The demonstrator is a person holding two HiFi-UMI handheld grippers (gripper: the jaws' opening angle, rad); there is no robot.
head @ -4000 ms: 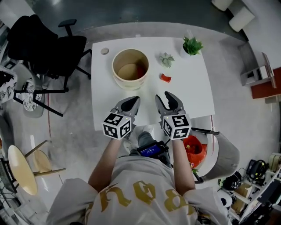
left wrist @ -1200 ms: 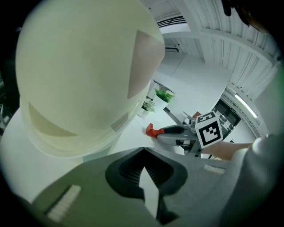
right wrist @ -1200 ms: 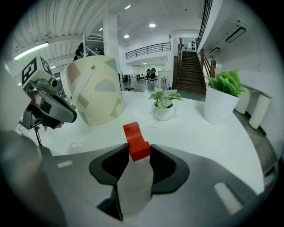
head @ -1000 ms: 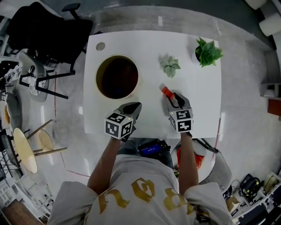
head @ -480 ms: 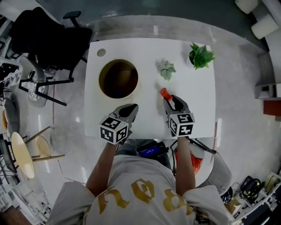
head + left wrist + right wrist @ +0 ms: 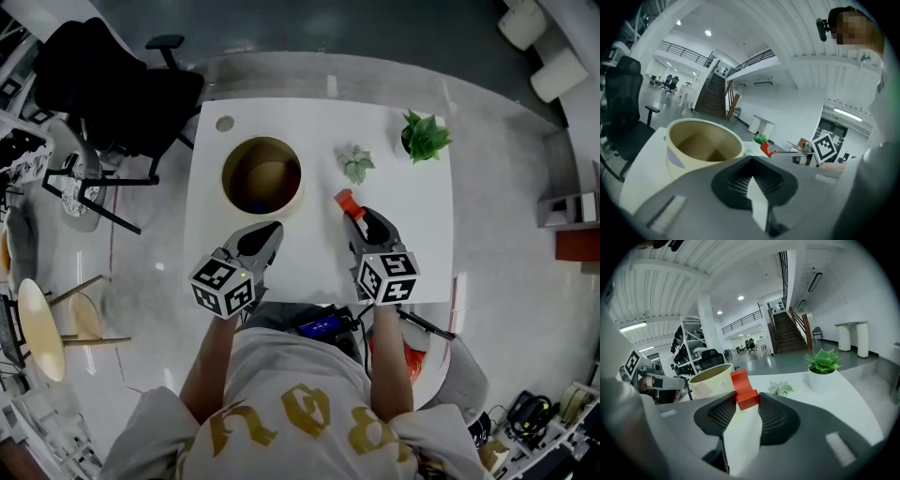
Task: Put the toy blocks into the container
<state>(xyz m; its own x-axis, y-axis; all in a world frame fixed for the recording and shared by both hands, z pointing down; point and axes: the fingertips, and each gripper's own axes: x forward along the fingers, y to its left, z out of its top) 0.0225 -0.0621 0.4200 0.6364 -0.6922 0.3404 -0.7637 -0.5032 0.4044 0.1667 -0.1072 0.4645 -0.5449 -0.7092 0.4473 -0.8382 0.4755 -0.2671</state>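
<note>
Red block sits gripped in right gripper jaws near succulent and container; left gripper jaws closed.

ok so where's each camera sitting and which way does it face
Head view: on the person's head, looking steeply down on the white table; both arms, torso, left gripper and right gripper show.
Left gripper view: on the left gripper, facing along its shut jaws toward the container.
Right gripper view: on the right gripper, facing along jaws clamped on the red block.
Shared: container and red block appear in all three.
</note>
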